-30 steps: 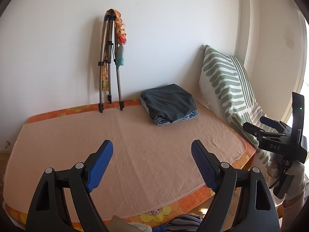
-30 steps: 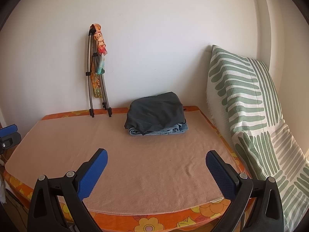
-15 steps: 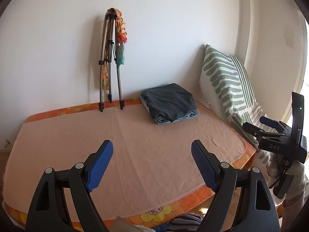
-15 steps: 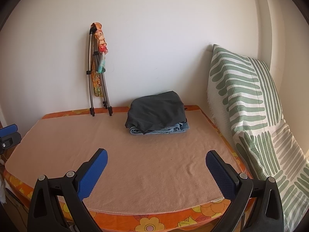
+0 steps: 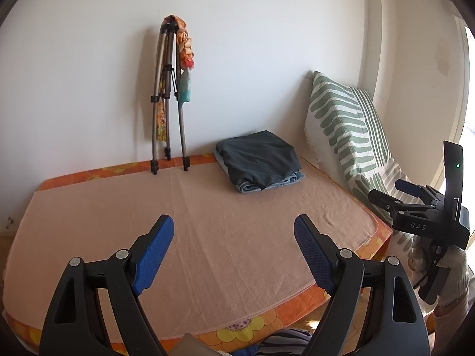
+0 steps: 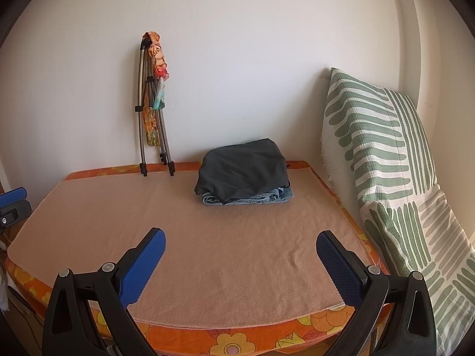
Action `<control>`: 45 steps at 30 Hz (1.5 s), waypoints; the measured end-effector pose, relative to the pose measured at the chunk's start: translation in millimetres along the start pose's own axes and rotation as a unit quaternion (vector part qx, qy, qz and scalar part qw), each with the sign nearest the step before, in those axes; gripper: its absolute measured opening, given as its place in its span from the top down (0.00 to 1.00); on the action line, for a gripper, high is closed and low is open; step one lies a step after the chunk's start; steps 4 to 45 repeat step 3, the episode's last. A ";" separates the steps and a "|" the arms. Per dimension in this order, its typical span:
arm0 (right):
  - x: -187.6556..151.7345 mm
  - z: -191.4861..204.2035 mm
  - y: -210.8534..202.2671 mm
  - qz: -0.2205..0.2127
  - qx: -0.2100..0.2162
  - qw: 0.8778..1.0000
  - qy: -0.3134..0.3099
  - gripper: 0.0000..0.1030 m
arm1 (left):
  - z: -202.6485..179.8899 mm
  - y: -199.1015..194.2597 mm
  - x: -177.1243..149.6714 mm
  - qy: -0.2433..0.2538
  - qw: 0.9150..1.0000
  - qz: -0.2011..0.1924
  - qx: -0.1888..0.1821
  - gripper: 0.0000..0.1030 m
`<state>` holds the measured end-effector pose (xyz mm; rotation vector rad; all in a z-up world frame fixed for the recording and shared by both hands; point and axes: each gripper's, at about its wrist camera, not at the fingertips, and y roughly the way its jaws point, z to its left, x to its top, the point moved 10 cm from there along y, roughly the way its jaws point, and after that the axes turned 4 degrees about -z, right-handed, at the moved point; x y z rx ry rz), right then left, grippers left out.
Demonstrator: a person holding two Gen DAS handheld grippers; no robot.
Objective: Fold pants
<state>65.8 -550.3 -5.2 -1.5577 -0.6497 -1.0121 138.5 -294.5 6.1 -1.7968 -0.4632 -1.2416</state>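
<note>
We hold two grippers, both with jaws spread wide and nothing between them. The left gripper (image 5: 234,231) hovers over the near edge of one peach towel (image 5: 193,222); the right gripper (image 6: 240,244) hovers beside it, over the same towel. Ahead of both, well apart from the fingers, lie two folded pants in one stack: dark pants (image 6: 245,170) on jeans (image 6: 258,198). One tripod (image 6: 151,112) leans ahead left; one striped cushion (image 6: 377,160) stands to the right.

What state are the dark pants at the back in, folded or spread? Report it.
Folded. The dark pants form a compact rectangular bundle stacked on folded jeans, layered edges showing at the front, on the peach towel. Neither gripper touches them.
</note>
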 end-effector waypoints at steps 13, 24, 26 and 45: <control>-1.3 -0.6 1.2 0.002 0.000 1.000 -0.001 0.00 | 1.9 2.3 -1.2 0.008 1.000 0.004 0.011 0.19; -1.3 -0.6 1.2 0.002 0.000 1.000 -0.001 0.00 | 1.9 2.3 -1.2 0.008 1.000 0.004 0.011 0.19; -1.3 -0.6 1.2 0.002 0.000 1.000 -0.001 0.00 | 1.9 2.3 -1.2 0.008 1.000 0.004 0.011 0.19; -1.3 -0.6 1.2 0.002 0.000 1.000 -0.001 0.00 | 1.9 2.3 -1.2 0.008 1.000 0.004 0.011 0.19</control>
